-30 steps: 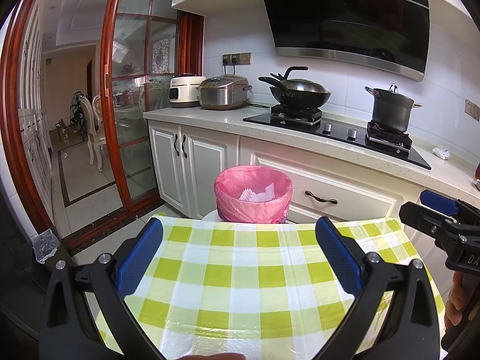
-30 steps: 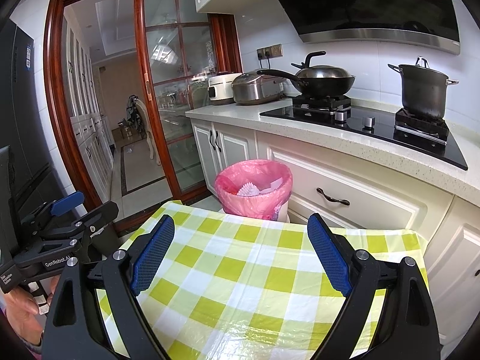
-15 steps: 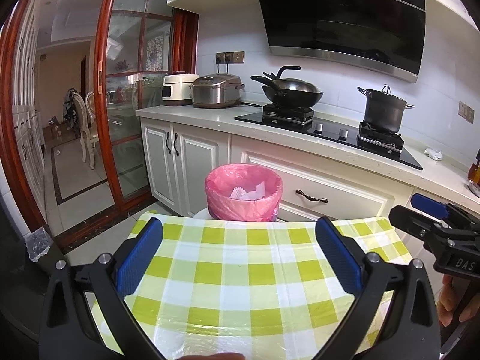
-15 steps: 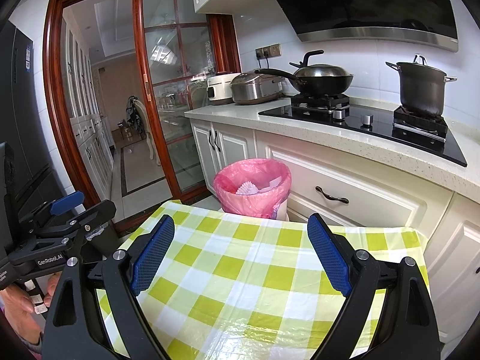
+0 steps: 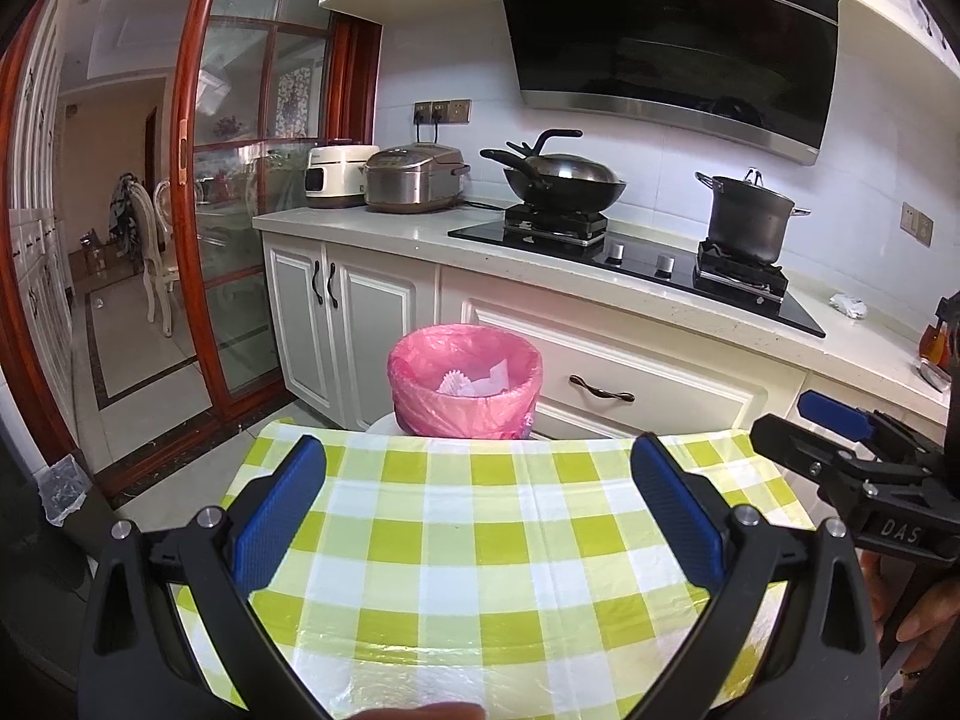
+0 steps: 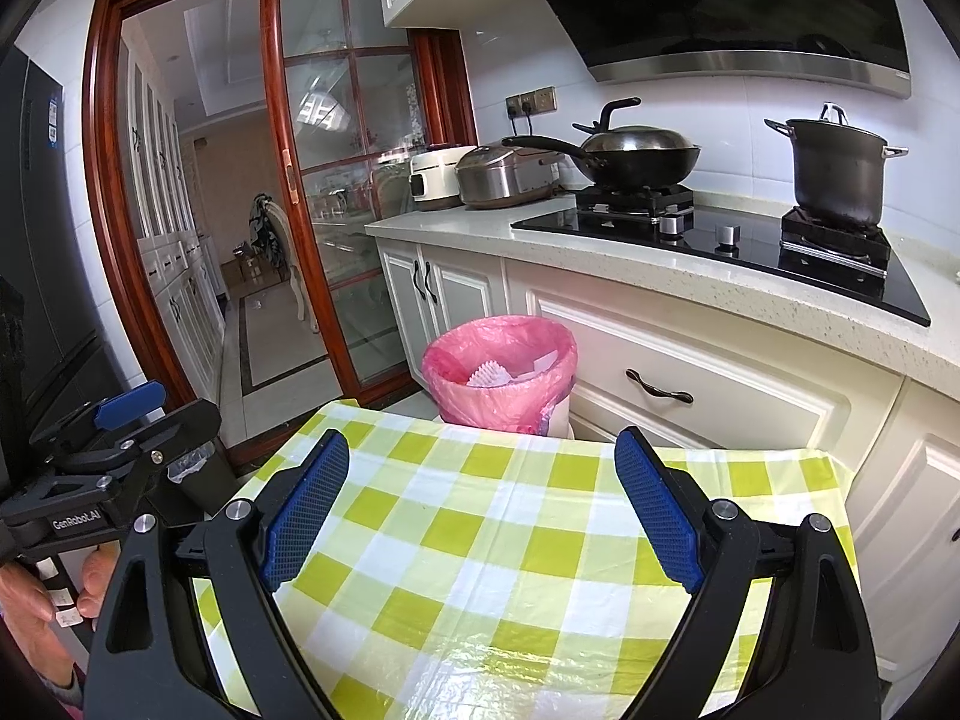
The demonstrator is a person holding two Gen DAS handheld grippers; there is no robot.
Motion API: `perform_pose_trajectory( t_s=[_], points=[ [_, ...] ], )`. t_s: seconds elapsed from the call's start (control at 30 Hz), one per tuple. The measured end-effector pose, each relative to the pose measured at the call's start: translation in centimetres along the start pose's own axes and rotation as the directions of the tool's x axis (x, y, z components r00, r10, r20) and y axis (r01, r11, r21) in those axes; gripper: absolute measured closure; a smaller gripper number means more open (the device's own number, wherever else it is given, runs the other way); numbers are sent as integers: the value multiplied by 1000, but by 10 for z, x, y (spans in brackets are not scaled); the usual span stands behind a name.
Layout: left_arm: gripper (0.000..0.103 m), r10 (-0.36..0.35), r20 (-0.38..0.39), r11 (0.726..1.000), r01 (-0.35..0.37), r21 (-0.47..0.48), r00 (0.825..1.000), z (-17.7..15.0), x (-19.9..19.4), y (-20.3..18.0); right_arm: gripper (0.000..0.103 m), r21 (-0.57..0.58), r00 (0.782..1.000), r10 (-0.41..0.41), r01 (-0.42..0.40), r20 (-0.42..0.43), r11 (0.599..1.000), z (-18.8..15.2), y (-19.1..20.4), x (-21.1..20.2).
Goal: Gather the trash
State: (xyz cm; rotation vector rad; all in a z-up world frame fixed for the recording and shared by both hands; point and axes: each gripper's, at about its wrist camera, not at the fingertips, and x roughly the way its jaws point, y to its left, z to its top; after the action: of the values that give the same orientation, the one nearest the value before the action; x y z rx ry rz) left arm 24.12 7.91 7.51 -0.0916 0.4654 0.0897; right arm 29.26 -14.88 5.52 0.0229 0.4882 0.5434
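Note:
A bin with a pink liner point(image 5: 465, 381) stands on the floor beyond the far edge of the table with the green-and-white checked cloth point(image 5: 480, 540); white paper scraps lie inside it. It also shows in the right wrist view point(image 6: 501, 372). My left gripper point(image 5: 477, 510) is open and empty above the cloth. My right gripper point(image 6: 480, 510) is open and empty above the cloth too. The right gripper shows at the right of the left wrist view point(image 5: 840, 450), and the left gripper at the left of the right wrist view point(image 6: 132, 438).
White kitchen cabinets with a counter point(image 5: 600, 276) stand behind the bin, carrying a wok point(image 5: 561, 180), a pot point(image 5: 747, 219) and rice cookers point(image 5: 414, 177). A small white crumpled scrap point(image 5: 847, 304) lies on the counter at the right. A glass sliding door point(image 5: 240, 210) is at the left.
Both grippers have drawn back and risen slightly from the bin; both stay open and empty.

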Motion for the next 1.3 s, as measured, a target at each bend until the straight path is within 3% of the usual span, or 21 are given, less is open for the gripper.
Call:
perform_pose_trajectory(
  t_s=[1.3],
  points=[
    [4,-15,24,1000,15,0,1000,2,-8,-7,18,4,1000,16,-17,11,1000,-2,-3,-5]
  ],
)
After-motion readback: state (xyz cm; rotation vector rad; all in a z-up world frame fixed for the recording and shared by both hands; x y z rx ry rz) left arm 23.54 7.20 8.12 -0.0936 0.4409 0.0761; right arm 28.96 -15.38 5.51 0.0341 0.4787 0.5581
